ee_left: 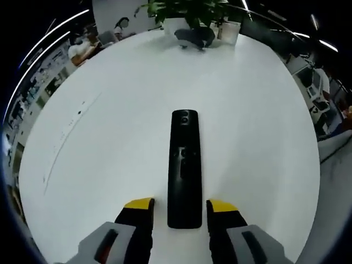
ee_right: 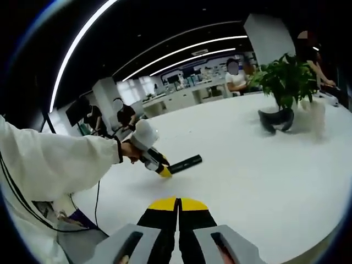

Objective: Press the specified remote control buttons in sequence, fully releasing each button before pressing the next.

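Black remote control (ee_left: 184,168) flat on the white counter (ee_left: 110,137), lengthwise ahead of the left gripper (ee_left: 180,213), near end between the yellow-tipped fingers (ee_left: 138,206). Fingers spread to either side of that end; contact with its edges not clear, no pinch apparent. In the right gripper view, same remote (ee_right: 185,163) seen small, with the left gripper (ee_right: 159,166) at its near end, held by a hand in a white sleeve (ee_right: 49,159).

Right gripper (ee_right: 177,204) well apart from the remote, above bare counter, fingers pressed together, nothing between them.

Handling, judged: rigid plastic bar, light, smooth; likely to skate on the glossy counter under a slanted push. Best steadied by the long side edges near the button-free tail, leaving the button face open for straight-down presses.

Beyond the remote's far end: potted plant (ee_left: 187,14), dark object (ee_left: 193,37) at its base, white cup (ee_left: 230,31) beside.

Buttons visible as faint raised shapes; no brand, label or legible writing.
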